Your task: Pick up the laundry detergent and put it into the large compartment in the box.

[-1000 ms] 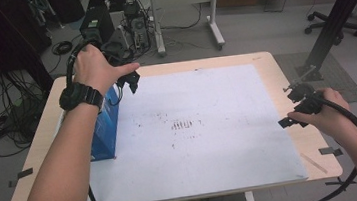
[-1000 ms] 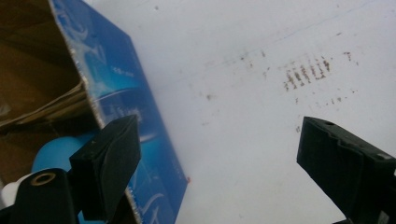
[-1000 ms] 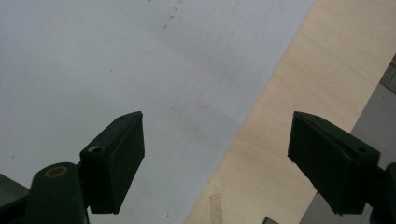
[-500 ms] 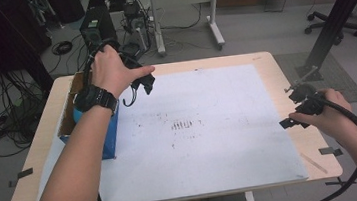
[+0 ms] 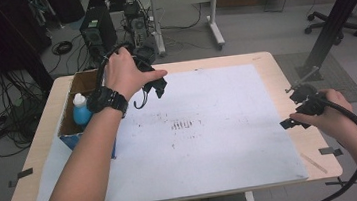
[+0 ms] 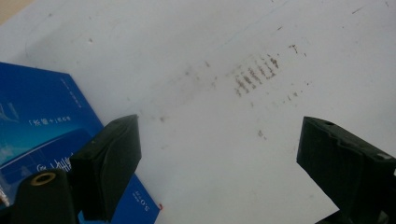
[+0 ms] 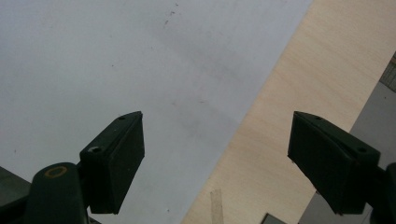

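The blue box (image 6: pixel 42 135), beside the left-hand jaw in the left gripper view, carries white print: a short line of small characters in brackets and larger characters lower down, seen at a slant and too blurred to make out. No other text, brand or number can be read.

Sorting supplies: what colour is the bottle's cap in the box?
White cap on the blue bottle, clearest in the high view.
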Motion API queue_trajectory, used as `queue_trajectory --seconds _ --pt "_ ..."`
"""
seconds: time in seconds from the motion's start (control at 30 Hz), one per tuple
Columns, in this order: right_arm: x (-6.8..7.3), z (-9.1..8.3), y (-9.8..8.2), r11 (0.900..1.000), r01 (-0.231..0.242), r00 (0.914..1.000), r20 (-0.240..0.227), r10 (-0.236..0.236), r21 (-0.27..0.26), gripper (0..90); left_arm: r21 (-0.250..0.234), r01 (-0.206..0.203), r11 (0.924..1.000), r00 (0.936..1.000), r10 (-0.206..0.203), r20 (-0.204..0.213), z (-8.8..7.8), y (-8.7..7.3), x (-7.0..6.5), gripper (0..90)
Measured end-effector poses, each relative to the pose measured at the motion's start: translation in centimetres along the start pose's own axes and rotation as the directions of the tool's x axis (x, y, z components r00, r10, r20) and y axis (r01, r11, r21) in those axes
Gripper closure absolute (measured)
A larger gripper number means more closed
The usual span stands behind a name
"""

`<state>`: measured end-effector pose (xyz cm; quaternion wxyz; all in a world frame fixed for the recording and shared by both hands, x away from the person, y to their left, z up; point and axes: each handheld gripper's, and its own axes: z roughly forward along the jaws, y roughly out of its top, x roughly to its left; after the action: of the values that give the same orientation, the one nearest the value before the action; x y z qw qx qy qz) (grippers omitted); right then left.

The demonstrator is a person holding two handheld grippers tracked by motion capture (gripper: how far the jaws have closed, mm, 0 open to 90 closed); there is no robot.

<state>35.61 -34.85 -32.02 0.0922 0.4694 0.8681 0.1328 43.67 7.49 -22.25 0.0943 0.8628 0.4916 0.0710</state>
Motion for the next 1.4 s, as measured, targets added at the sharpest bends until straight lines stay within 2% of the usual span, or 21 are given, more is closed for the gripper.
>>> queue_trajectory --seconds 0.23,0.47,0.63,0.87,0.93,1.4 --pt "-0.1 0.1 -0.1 1.0 -0.001 1.0 0.001 0.001 0.004 18.8 0.008 -0.019 0.9998 0.9996 0.018 0.023 0.8 0.2 -0.7 14.1" --pt "-0.2 0.3 -0.2 1.0 0.001 1.0 -0.002 -0.001 0.008 18.8 0.025 -0.037 0.999 0.999 0.036 0.027 1.6 0.3 -1.1 14.2" --pt "-0.2 0.3 -0.2 1.0 -0.001 1.0 -0.002 0.001 0.006 18.7 0.025 -0.04 0.9989 0.9987 0.039 0.034 1.8 0.3 -1.3 14.2" --pt "0.0 0.4 0.1 1.0 0.01 0.9999 -0.008 -0.01 -0.002 18.6 0.014 -0.023 0.9996 0.9992 0.022 0.033 2.5 0.1 -1.0 14.2" --pt "0.1 0.5 0.2 1.0 0.017 0.9998 -0.011 -0.017 0.0 18.6 0.024 -0.024 0.9994 0.9991 0.023 0.035 2.7 0.1 -1.0 14.1" --pt "-0.2 0.1 -0.3 1.0 0.011 0.9999 -0.007 -0.011 -0.006 18.6 0.015 -0.053 0.9985 0.9975 0.052 0.048 2.7 0.4 -2.1 14.3"
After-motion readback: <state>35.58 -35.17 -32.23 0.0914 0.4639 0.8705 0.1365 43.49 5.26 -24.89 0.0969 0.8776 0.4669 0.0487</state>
